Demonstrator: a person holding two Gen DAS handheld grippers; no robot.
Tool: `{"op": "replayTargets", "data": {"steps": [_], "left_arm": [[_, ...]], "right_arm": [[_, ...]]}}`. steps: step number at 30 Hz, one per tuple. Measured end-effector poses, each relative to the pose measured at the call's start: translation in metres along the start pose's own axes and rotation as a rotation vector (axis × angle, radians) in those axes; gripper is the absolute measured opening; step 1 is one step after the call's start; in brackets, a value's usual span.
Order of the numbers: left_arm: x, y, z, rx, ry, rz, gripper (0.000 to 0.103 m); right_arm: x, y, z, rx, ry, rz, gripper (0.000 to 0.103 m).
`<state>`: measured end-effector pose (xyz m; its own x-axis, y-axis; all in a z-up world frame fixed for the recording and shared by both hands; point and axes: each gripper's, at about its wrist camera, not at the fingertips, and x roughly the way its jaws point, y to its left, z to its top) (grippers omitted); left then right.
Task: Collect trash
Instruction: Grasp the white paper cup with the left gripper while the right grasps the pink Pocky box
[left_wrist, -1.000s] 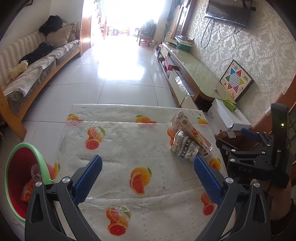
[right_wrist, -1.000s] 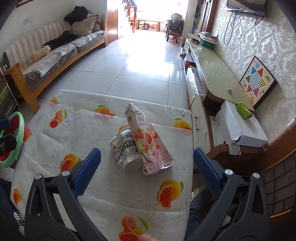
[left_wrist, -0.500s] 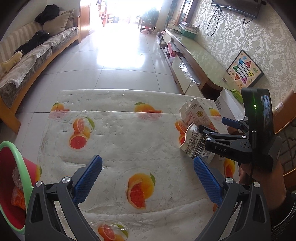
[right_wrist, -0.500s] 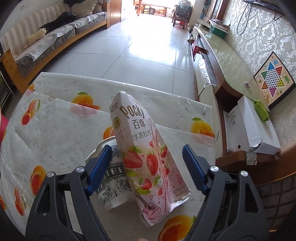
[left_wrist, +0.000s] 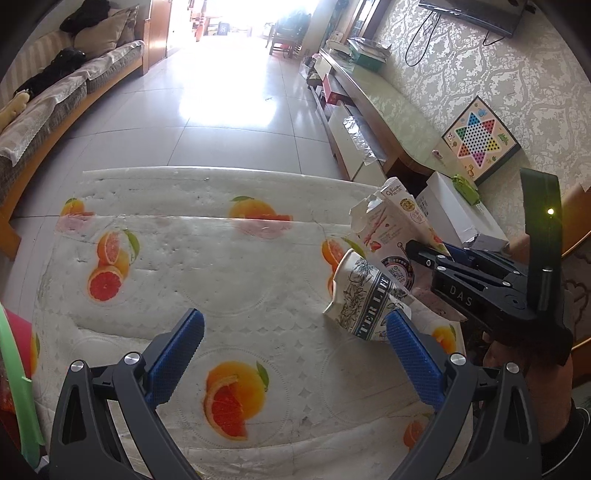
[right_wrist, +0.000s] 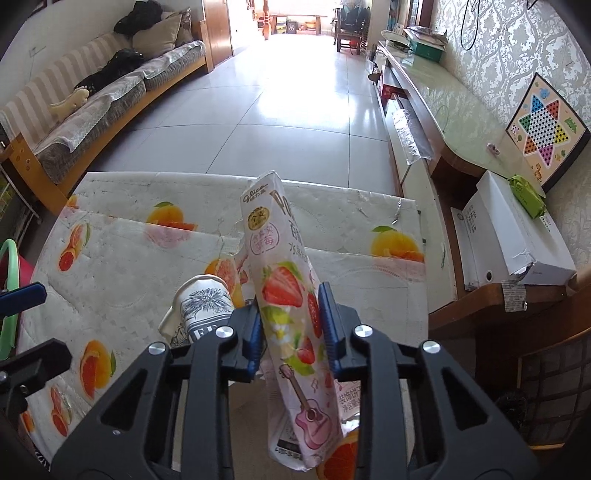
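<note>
Right gripper clamped the snack box.
Left gripper gaped open near the paper cup.

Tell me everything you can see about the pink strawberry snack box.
The pink strawberry snack box is a tall, slim cardboard carton printed with strawberries, Chinese text and a pink guitar. Its top end is torn open and its sides look dented. It stands tilted on the orange-print tablecloth, clamped between the right gripper pads. The crumpled black-and-white paper cup lies beside it.
</note>
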<state>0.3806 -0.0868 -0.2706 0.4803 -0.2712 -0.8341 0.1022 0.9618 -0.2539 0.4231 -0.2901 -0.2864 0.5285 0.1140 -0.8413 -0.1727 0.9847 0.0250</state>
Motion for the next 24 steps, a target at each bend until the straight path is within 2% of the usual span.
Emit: {"op": "replayTargets", "data": {"steps": [4, 11, 20, 24], "left_arm": [[0.017, -0.018, 0.005, -0.022, 0.025, -0.052, 0.095], [0.062, -0.041, 0.013, -0.106, 0.102, -0.082, 0.095], [0.111, -0.053, 0.008, -0.247, 0.189, 0.032, 0.093], [0.117, -0.058, 0.007, -0.269, 0.175, 0.098, 0.091]], "right_arm": [[-0.018, -0.010, -0.001, 0.026, -0.040, -0.012, 0.027], [-0.043, -0.038, -0.007, 0.076, -0.090, -0.025, 0.027], [-0.050, -0.062, -0.019, 0.112, -0.114, -0.030, 0.027], [-0.048, -0.068, -0.023, 0.128, -0.116, -0.021, 0.027]]}}
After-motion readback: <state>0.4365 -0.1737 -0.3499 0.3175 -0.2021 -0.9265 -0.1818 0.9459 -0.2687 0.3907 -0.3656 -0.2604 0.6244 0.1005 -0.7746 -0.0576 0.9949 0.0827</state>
